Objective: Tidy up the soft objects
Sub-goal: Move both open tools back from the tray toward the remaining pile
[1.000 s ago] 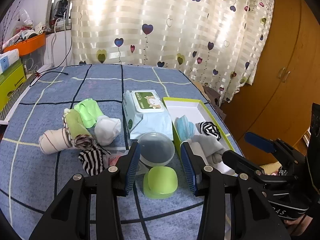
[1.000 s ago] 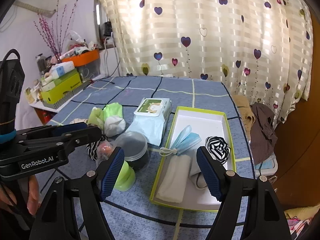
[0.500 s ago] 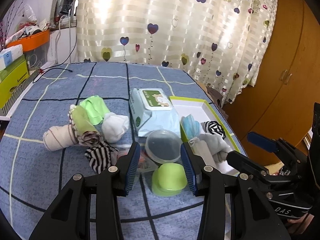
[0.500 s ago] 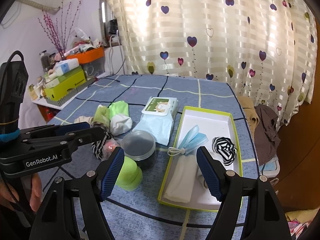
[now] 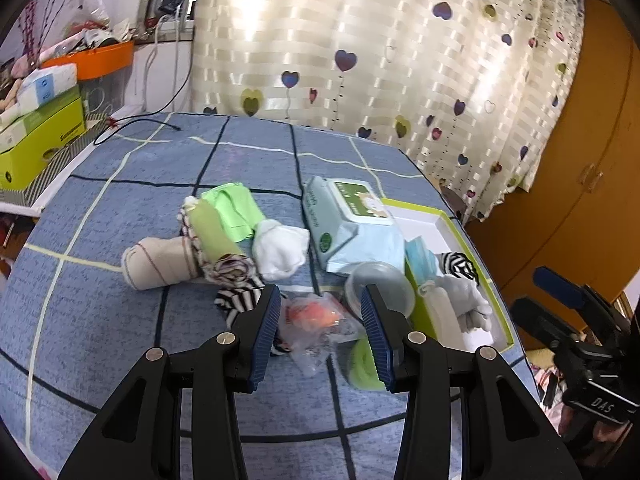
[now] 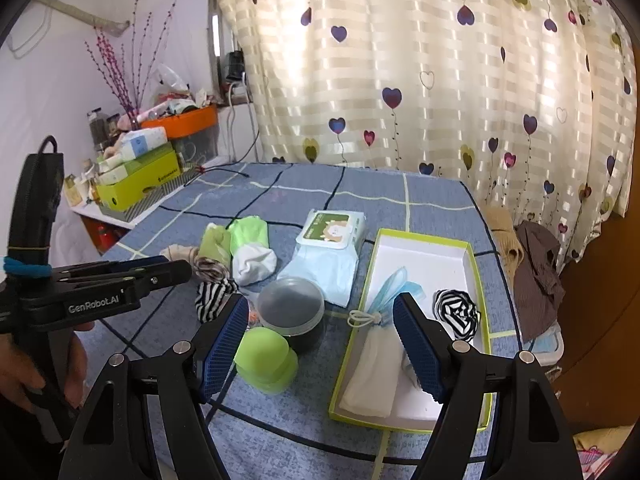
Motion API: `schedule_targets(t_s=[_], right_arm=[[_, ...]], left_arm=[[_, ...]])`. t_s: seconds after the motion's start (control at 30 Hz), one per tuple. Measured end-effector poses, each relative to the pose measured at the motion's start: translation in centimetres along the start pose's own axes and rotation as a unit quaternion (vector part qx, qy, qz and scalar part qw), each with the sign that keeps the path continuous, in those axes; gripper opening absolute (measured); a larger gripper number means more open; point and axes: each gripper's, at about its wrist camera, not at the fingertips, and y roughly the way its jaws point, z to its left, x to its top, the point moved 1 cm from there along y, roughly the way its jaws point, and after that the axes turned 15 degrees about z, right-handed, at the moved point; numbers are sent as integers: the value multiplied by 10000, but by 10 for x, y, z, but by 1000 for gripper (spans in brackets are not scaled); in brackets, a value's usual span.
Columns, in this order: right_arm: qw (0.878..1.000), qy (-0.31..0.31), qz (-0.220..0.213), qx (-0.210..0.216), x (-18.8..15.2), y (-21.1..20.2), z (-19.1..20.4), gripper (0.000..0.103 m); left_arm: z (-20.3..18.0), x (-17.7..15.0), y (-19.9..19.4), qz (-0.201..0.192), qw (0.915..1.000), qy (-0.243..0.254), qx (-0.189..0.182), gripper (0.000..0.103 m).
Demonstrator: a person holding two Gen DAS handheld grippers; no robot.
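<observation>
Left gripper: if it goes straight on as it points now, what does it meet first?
Most likely the clear plastic bag with orange contents, lying between the open left gripper fingers; the black-and-white striped sock sits just left. Depth is uncertain.

Rolled socks (image 5: 192,256) in beige, green, white and stripes are heaped on the blue bedspread. A green-rimmed box (image 6: 478,276) beside them holds a blue mask (image 6: 394,288), a striped sock (image 6: 456,312) and white cloth (image 6: 376,376).

Left tongs (image 5: 320,340) spread wide above crinkled plastic packet (image 5: 316,322), rolled socks (image 5: 208,252) beyond, green-rimmed box (image 5: 452,232) right.
</observation>
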Motion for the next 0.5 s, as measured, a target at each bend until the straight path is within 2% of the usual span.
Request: schedule_targets(t_s=[0.33,0.5], right_arm=[[9994,-271,90,216,1,8,15,75],[9991,-296,177,264,3,15,18,75]], left_arm=[[43,-2,12,162,9984,-506,169,43],[44,-8,24,356,9984,-436,92,43]])
